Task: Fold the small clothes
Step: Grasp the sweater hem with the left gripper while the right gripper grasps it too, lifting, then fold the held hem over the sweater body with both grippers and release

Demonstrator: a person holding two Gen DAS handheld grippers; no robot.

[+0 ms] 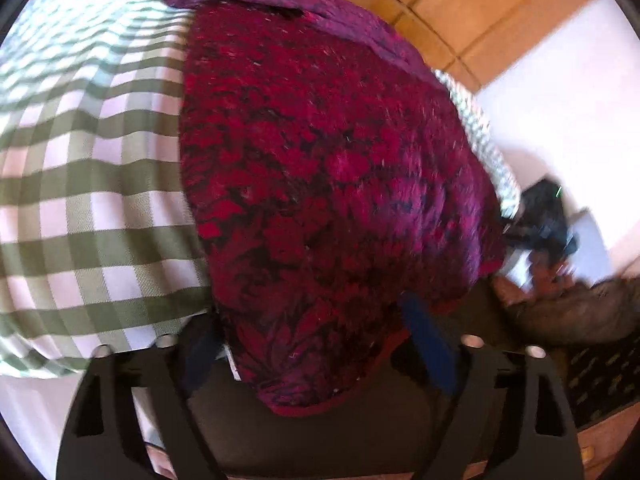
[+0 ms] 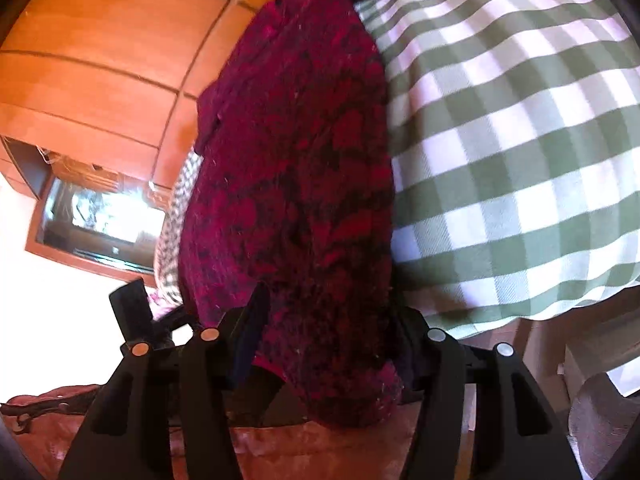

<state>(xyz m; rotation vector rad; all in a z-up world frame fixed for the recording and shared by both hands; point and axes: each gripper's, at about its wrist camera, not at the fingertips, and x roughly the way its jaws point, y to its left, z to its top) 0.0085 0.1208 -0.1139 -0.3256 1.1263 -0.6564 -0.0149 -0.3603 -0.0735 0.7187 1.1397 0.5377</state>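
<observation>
The task's thing, a fuzzy crimson-and-magenta garment w/ dark blotchy pattern [image 1: 328, 184], lies lengthwise on the green-and-white checked cloth [image 1: 88, 200] covering the surface under it, its near end hanging off the edge toward both cams. Beyond it: orange wood panelling [image 2: 100, 60] and a pale wall.

Left hand-held gripper [image 1: 316, 344]: fingers spread wide, the near hem sits between them, but neither pad looks pressed on the fabric — reads as straddling, not pinching. Right hand-held gripper [image 2: 328, 320]: fingers narrower, hugging both sides of the bunched near end; whether it's truly pinching, can't tell, the right-side finger is mostly buried behind the pile.

Risks, imo:
- Overhanging end has no support; if neither gripper really bites, it prob slides off the edge and drags the rest along.
- Thick plush = pads may catch only top layer or just fluff, so a lift would peel one layer and skew the fold.
- Both frames blurred, things are prob in motion; closing mid-swing could miss the hem.
- Checked cloth lies right beside the left finger; could get nipped along w/ the garment and rumple.
- A second patterned b/w fabric [image 2: 176, 216] peeks out under the far side; may snag.
</observation>
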